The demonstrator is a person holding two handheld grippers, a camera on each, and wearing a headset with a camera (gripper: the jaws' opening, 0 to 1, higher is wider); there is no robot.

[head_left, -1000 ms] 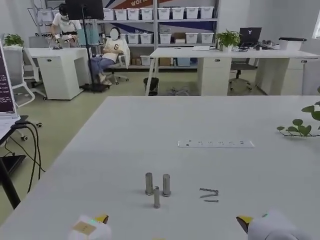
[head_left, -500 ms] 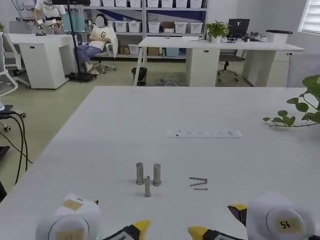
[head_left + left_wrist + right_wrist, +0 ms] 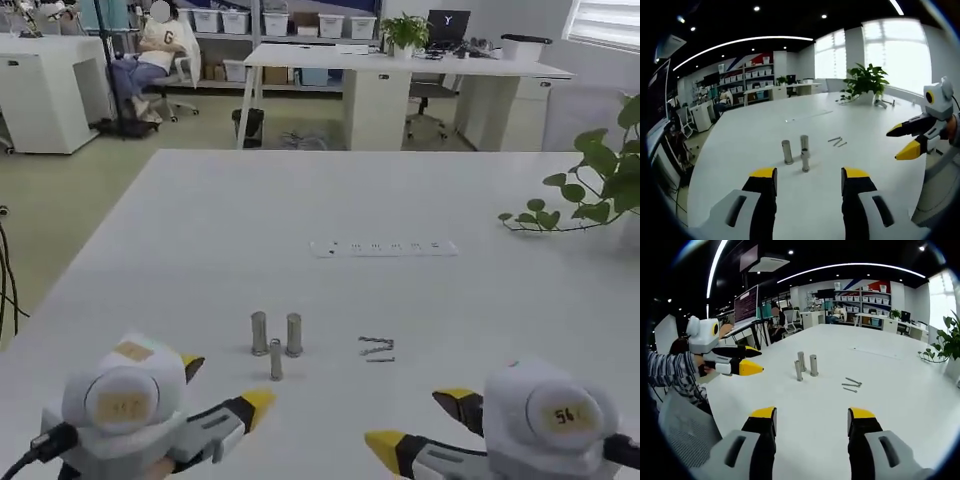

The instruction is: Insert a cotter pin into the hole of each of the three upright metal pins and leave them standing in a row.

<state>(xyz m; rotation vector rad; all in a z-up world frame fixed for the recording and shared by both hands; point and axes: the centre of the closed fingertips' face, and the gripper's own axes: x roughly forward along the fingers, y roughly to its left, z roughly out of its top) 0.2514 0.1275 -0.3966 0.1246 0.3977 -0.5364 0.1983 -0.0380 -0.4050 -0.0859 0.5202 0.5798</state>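
– Office backdrop, quick: what's past your bench?
– White desks (image 3: 400,62) and shelves (image 3: 225,18) of bins at 12 o'clock in the head view. A seated person (image 3: 152,45) is at 11.
– Surface?
– Wide white workbench (image 3: 180,230); you stand at its near edge. A leafy plant (image 3: 590,175) sits at 2 o'clock by the right edge.
– Your tongs?
– You hold the left gripper (image 3: 226,382) at 7 o'clock from the parts, jaws apart, nothing between them. Its own view shows both yellow tips spread, with bare table in the gap. The right gripper (image 3: 410,420) is at 5 o'clock, jaws also apart and holding nothing. Both hover near the bench edge, well short of the parts. The right gripper view catches your striped sleeve (image 3: 670,372) behind the left one, at 9 o'clock.
– Power strip?
– A white power strip (image 3: 384,248) lies flat at 12 to 1 o'clock beyond the parts, well apart from them.
– Task parts, where?
– Three metal pins (image 3: 294,334) stand upright mid-bench in a tight triangle. Two are side by side at the back; one is just in front, at 6 o'clock from the gap between them. None touch.
– And the small stuff?
– Three cotter pins (image 3: 377,347) lie flat in a loose bunch at 3 o'clock from the metal pins, near but apart. They're too small to read any detail. The holes in the uprights can't be made out either.
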